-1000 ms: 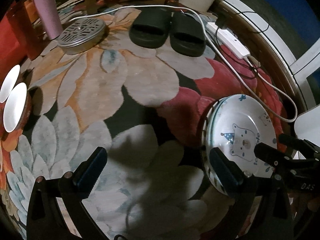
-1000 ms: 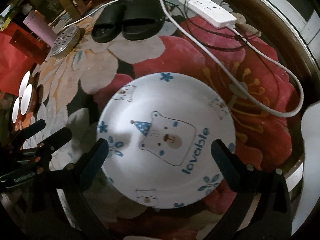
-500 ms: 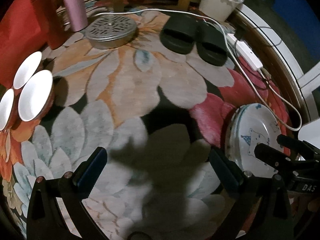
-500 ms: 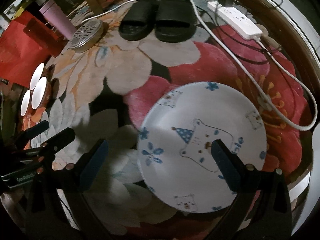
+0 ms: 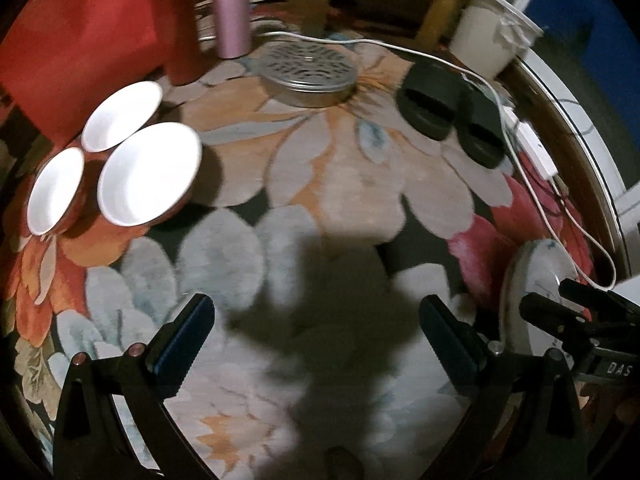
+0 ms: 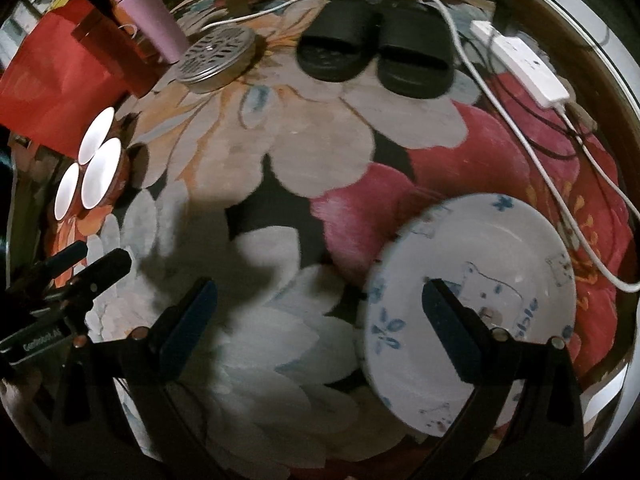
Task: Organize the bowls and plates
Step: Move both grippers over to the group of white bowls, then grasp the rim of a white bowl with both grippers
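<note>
Three bowls with white insides and red-brown outsides stand close together on the floral rug at the left: the largest bowl (image 5: 149, 173), a far bowl (image 5: 122, 115) and a left bowl (image 5: 55, 191). They also show in the right wrist view (image 6: 100, 172). A white plate with a blue bear print (image 6: 480, 292) lies on the rug at the right, under my right gripper's right finger; it shows edge-on in the left wrist view (image 5: 532, 276). My left gripper (image 5: 316, 332) is open and empty above the rug. My right gripper (image 6: 320, 320) is open and empty.
A round perforated metal tin (image 5: 308, 72), a pair of black slippers (image 5: 452, 116), a pink tumbler (image 5: 232, 12), a red box (image 5: 80, 36), and a white power strip (image 6: 524, 68) with its cable (image 6: 560, 192) lie around the rug. A white bin (image 5: 492, 36) stands at the back.
Both grippers have swung left. The bowls have come nearer and more central in the left wrist view. The plate has slid to the right edge of both views.
</note>
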Demonstrator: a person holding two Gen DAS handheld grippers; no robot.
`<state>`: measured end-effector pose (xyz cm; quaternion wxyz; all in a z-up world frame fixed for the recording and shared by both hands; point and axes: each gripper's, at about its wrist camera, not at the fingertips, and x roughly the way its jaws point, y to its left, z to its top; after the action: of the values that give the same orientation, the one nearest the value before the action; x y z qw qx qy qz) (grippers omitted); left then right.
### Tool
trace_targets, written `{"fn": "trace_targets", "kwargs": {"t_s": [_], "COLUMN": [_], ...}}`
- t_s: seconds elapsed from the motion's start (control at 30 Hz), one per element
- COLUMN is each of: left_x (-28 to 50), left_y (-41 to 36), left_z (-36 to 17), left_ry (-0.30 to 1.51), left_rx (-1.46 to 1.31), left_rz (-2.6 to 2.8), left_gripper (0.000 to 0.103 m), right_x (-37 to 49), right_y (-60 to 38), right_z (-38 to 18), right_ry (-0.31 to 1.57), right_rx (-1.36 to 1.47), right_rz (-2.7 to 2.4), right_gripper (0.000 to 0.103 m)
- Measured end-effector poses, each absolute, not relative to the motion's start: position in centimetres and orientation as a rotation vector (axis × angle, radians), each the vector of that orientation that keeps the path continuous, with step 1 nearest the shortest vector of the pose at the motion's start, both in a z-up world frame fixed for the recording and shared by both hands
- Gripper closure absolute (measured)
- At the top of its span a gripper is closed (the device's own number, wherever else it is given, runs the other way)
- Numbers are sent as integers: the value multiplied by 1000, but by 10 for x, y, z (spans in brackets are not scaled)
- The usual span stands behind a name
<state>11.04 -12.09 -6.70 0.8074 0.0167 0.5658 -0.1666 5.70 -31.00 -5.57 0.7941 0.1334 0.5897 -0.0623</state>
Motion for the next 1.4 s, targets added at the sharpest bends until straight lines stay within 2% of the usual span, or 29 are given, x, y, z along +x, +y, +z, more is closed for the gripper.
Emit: {"fn": "trace_targets", "kwargs": {"t_s": [0.67, 1.0, 1.13, 1.2, 1.23, 1.33, 1.37, 1.4], "left_x": [131, 171, 189, 197, 201, 213, 216, 219], "left_y": [-34, 25, 43, 50, 51, 47, 45, 43], "left_z": [-79, -97, -101, -105, -107, -116, -118, -121], "left_ry": [1216, 1218, 1190, 1183, 1184, 1199, 1202, 1206], "left_rx": [-4, -131, -197, -227, -234, -229, -228, -229], "left_rz": [-221, -127, -88, -80, -80, -100, -108, -118], "left_gripper": [1, 1, 6, 9, 14, 19, 20, 26], "right_x": [106, 179, 207, 221, 230, 249, 254, 258], "right_y": [-220, -164, -147, -143, -140, -134, -132, -131], "right_z": [-72, -88, -95, -99, -104, -117, -120, -124], "right_ry": [1292, 1278, 1272, 1266, 1272, 1295, 1300, 1308], "right_rx": [198, 178, 212, 240, 248, 268, 271, 276], "right_rz": [41, 177, 226, 228, 221, 215, 216, 216], "right_gripper": [0, 0, 2, 8, 12, 29, 38, 47]}}
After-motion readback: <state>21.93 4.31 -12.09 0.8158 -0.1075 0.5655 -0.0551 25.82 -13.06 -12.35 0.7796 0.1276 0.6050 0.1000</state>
